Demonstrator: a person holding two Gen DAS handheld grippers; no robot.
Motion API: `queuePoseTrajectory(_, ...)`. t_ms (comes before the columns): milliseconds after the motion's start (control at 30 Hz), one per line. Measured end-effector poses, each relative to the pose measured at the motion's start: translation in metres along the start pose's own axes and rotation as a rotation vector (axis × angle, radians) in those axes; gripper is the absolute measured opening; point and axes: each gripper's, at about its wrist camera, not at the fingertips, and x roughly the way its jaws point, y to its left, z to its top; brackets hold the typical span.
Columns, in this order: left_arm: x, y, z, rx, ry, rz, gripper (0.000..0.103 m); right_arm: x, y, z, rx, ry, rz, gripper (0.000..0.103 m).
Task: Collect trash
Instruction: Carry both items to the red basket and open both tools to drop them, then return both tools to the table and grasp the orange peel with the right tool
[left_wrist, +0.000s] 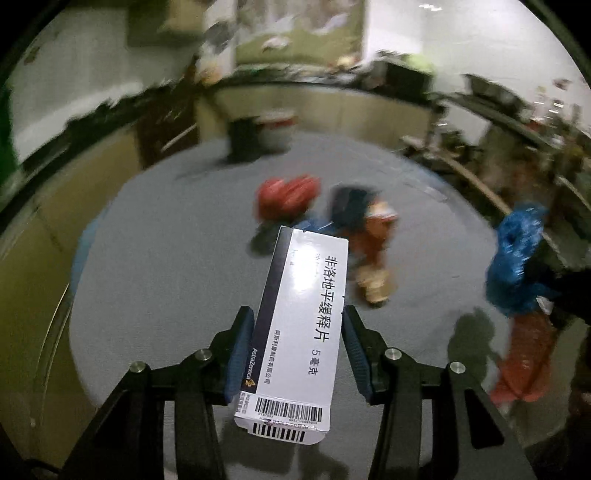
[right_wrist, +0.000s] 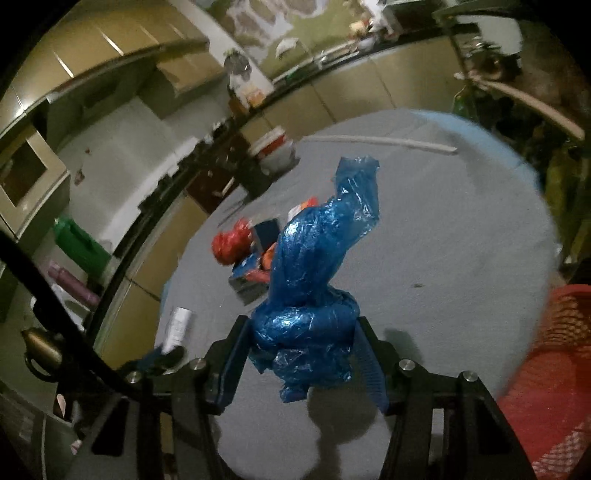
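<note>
Being pinched lengthwise betw. the left gripper (left_wrist: 299, 347) jaws: a glossy white cardboard medicine box (left_wrist: 295, 332), rigid, slick; slippage is being risked if tilted. Being squeezed in the right gripper (right_wrist: 303, 350): a crinkly blue plastic bag (right_wrist: 314, 280), w/ loose tail possibly snagging. Beyond, on the grey table (right_wrist: 461, 229), the remaining trash pile (left_wrist: 325, 210) is being left, blurred. A red mesh basket (right_wrist: 546, 362) is being seen at right.

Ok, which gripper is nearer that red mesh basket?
Right. The red basket sits just beside the right gripper, which holds the blue bag. The left gripper, holding the medicine box, is farther away.
</note>
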Motion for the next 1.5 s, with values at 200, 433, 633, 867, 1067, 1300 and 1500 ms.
queuePoseTrajectory(200,-0.003,-0.097,0.008,0.192,0.011,-0.195,0.05,-0.07,-0.075,-0.015,0.098,-0.068,-0.132,0.06)
queuePoseTrajectory(433,0.029,-0.245,0.002,0.377,0.127,-0.393,0.051,-0.127,-0.183,-0.063,0.34,-0.061,-0.283,0.061)
queuePoseTrajectory(633,0.061,-0.325,-0.013,0.443,0.239,-0.483,0.052,-0.142,-0.231,-0.079,0.49,-0.035,-0.286,0.063)
queuePoseTrajectory(867,0.072,-0.328,-0.016,0.46,0.24,-0.452,0.055,-0.154,-0.244,-0.067,0.483,-0.1,-0.261,0.071)
queuePoseTrajectory(1067,0.05,-0.245,-0.009,0.386,0.157,-0.334,0.058,-0.149,-0.225,-0.059,0.435,-0.145,-0.214,0.071)
queuePoseTrajectory(1300,0.027,-0.077,-0.01,0.118,0.079,-0.075,0.063,-0.081,-0.152,-0.027,0.27,-0.045,-0.085,0.071)
queuePoseTrajectory(1500,0.027,0.024,-0.002,-0.038,0.047,0.064,0.067,-0.002,-0.062,-0.003,0.114,0.083,0.056,0.071)
